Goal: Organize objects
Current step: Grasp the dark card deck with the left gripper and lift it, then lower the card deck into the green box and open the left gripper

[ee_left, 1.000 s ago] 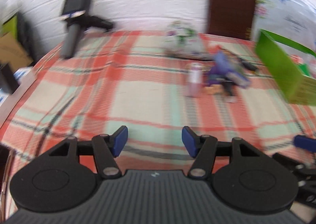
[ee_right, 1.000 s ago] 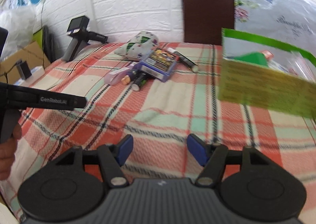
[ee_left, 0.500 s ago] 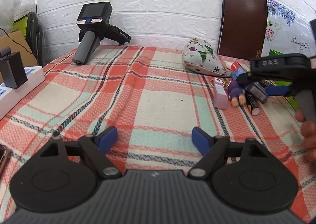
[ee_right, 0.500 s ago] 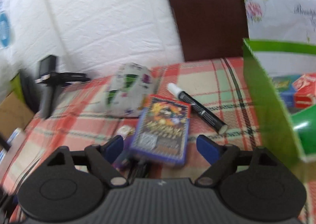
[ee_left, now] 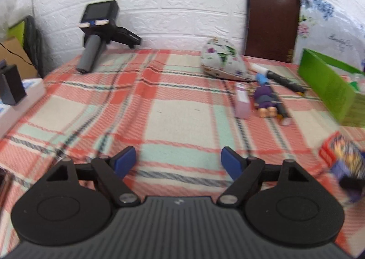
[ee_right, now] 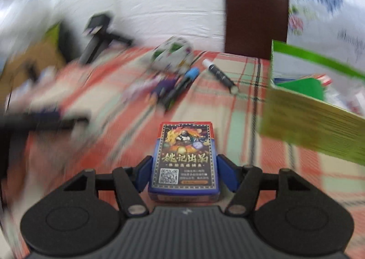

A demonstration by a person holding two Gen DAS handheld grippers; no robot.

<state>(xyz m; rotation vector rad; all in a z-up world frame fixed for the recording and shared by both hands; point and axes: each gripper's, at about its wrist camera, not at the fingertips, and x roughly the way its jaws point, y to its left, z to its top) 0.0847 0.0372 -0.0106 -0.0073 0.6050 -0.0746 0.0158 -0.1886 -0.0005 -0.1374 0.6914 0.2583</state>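
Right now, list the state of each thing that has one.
right gripper: shut on card box
card box: held, lifted
left gripper: open, holding nothing
green box: open-topped, things inside
black marker: lying flat, capped
purple doll: lying down

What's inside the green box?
In the right wrist view the green box holds something green, plus blurry red-and-white and blue bits. Its front wall hides whatever lies lower down.
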